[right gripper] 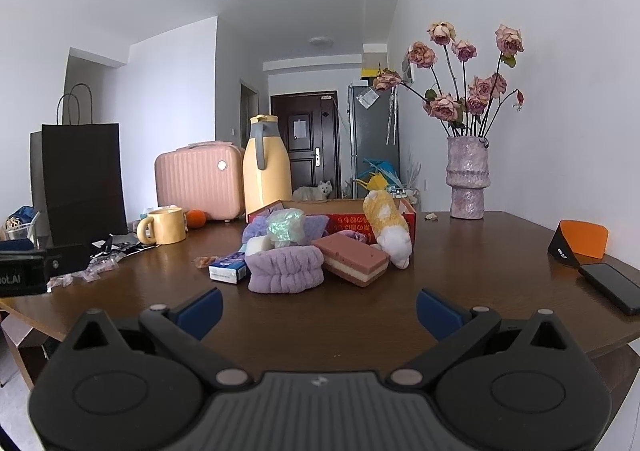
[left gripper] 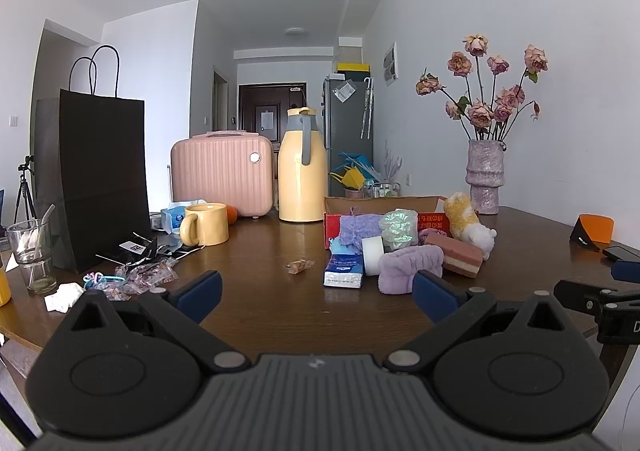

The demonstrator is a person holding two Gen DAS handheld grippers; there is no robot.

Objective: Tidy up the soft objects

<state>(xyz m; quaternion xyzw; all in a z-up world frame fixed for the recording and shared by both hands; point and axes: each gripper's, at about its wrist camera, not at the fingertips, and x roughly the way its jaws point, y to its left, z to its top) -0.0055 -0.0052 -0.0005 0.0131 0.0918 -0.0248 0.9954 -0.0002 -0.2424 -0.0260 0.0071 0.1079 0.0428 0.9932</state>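
Soft objects lie piled in front of a red cardboard box (left gripper: 332,225) (right gripper: 408,215) on the brown table (left gripper: 260,251): a purple headband (left gripper: 410,267) (right gripper: 285,269), a pink layered sponge (left gripper: 454,253) (right gripper: 354,257), a yellow-white plush (left gripper: 468,225) (right gripper: 390,229), an iridescent shower puff (left gripper: 398,229) (right gripper: 285,227), a lilac cloth (left gripper: 358,229), a white block (left gripper: 373,255) (right gripper: 259,245) and a tissue pack (left gripper: 344,271) (right gripper: 227,270). My left gripper (left gripper: 318,293) is open and empty, short of the pile. My right gripper (right gripper: 320,311) is open and empty, short of the headband.
A yellow mug (left gripper: 206,223), pink case (left gripper: 222,175), yellow thermos (left gripper: 302,171), black paper bag (left gripper: 102,175), glass (left gripper: 32,255) and candy wrappers (left gripper: 146,275) stand left. A flower vase (right gripper: 468,179), orange-black stand (right gripper: 580,243) and phone (right gripper: 612,287) are right.
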